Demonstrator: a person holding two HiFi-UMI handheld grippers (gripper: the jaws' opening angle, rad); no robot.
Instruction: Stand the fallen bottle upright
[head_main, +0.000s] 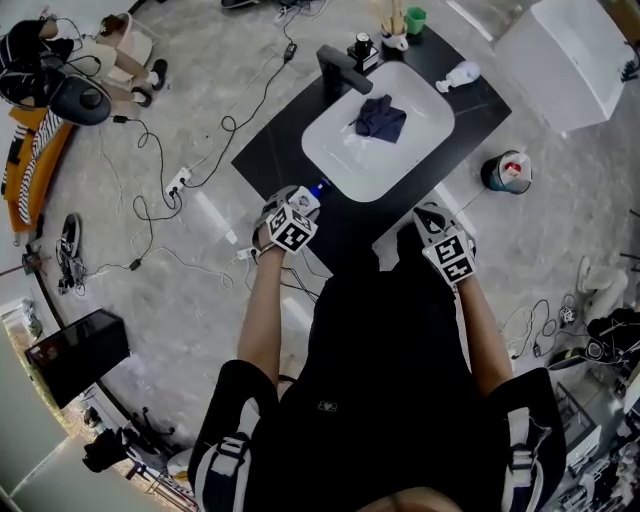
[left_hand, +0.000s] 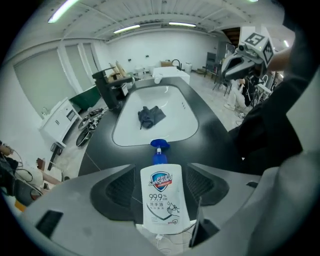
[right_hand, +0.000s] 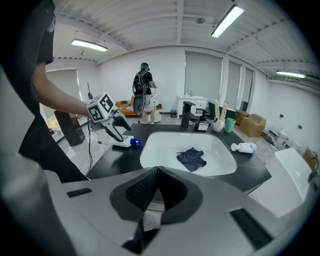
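My left tongs (head_main: 297, 203) pointed steeply down over the near left corner of the black counter (head_main: 290, 130), jaws spread, with the hand-soap pump bottle (left_hand: 161, 197) lying on its side between the pads. I saw a gap on each flank, so I judged nothing was pinched yet; straddling the body across its width set me up to close and then tip it up onto its base. My right tongs (right_hand: 158, 170) were pressed together on nothing and hung back at the counter's near side, where they left the bottle a clear path. The bottle's blue pump head (left_hand: 159, 145) aimed at the white sink basin (head_main: 420, 135), whose rim began just beyond it, and its base lay close to the counter's edge, with floor cables (head_main: 150, 170) below. Room to swing it upright was therefore narrow, best found on the dark strip between rim and edge. A dark cloth (head_main: 380, 117) sat in the basin, well apart. A second white bottle (head_main: 460, 75) also lay toppled at the far right corner, beyond easy reach.
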